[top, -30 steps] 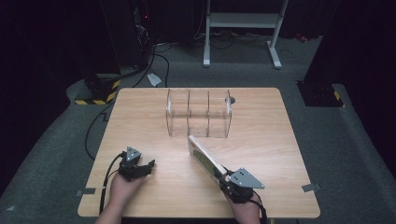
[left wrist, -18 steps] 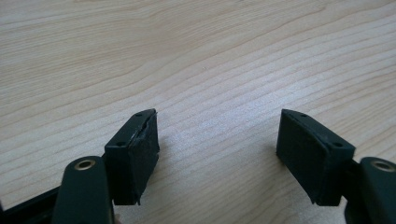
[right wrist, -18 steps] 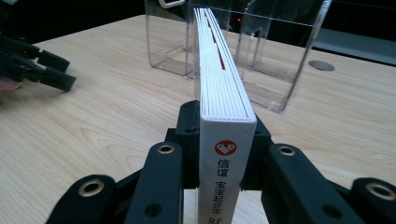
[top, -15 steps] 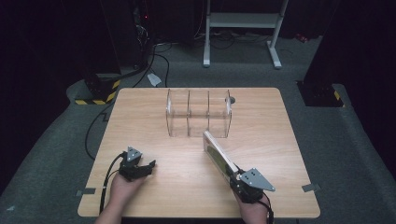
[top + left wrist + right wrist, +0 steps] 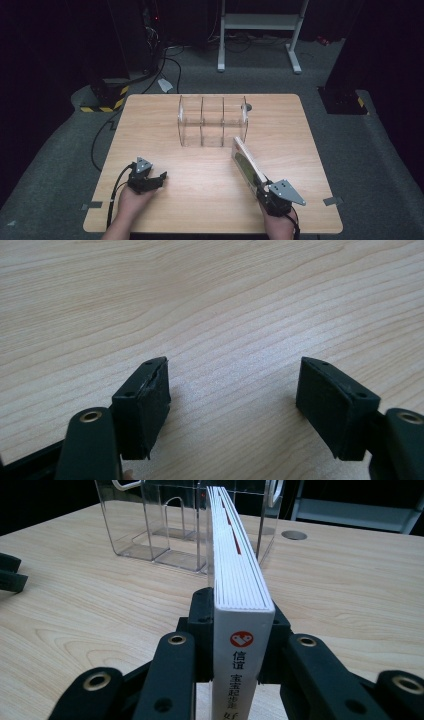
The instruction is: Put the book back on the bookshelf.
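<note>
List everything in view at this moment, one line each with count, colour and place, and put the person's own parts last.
book: one, white spine with a red logo, clamped on edge in the right gripper, far end just short of the organiser.
organiser: one, clear plastic, three compartments, far middle of the table.
table: one, light wood.
disc: one, small, grey, on the table beside the organiser's right end.
shelf frame: one, white, on the floor beyond the table.
left gripper: one, black, jaws apart over bare wood, near left.
right gripper: one, black, near right.
hands: two, at the near edge.
</note>
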`<control>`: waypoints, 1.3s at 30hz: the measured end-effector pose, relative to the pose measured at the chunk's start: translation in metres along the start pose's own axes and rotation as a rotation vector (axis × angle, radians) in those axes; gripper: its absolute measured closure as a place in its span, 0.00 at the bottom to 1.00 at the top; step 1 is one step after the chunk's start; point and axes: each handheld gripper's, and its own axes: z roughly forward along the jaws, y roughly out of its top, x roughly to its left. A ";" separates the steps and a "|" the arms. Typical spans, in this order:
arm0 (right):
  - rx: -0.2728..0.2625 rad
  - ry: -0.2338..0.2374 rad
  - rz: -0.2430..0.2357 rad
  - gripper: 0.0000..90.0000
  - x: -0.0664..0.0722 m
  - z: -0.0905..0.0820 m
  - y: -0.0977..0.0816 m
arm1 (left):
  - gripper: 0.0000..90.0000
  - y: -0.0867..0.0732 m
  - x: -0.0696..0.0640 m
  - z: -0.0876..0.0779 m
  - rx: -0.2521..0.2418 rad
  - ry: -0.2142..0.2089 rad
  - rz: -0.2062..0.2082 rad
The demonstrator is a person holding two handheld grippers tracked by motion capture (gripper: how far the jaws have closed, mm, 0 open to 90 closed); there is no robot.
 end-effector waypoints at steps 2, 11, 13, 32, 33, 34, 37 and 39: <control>0.006 -0.004 0.004 0.82 0.000 0.001 0.000 | 0.33 0.000 0.000 0.000 0.000 -0.001 -0.001; 0.014 -0.009 0.002 0.78 0.005 0.004 0.002 | 0.33 0.000 0.000 0.000 0.000 -0.002 -0.002; 0.017 -0.022 -0.001 0.76 0.006 0.006 0.004 | 0.33 0.000 -0.001 0.000 0.000 -0.002 -0.002; 0.067 -0.035 0.045 0.76 0.007 0.018 0.012 | 0.33 0.000 0.000 0.000 0.000 -0.004 -0.001; 0.065 -0.036 0.046 0.77 0.007 0.018 0.011 | 0.33 0.000 0.000 0.000 0.000 -0.004 -0.001; 0.066 -0.035 0.043 0.78 0.007 0.018 0.011 | 0.33 0.000 0.000 0.000 0.000 -0.004 -0.001; 0.055 -0.035 0.023 0.80 0.007 0.018 0.010 | 0.33 0.000 0.000 0.000 0.000 -0.004 -0.001; 0.053 -0.044 0.014 0.82 0.007 0.018 0.009 | 0.33 0.000 0.000 0.000 0.000 -0.004 -0.001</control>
